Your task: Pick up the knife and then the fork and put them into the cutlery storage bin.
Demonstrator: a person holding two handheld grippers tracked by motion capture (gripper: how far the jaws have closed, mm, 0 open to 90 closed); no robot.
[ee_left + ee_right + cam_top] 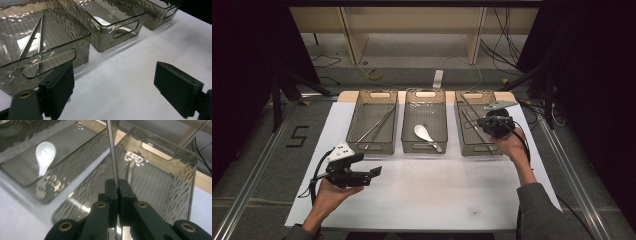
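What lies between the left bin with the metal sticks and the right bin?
The middle bin, holding a white spoon, sits between the left bin and the right bin, seen in the high view.

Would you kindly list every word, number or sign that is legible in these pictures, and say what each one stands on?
"5": a dark, angular numeral marked on the grey floor left of the white table, seen in the high view.
No lettering can be read on the three clear bins, the white spoon or either gripper.
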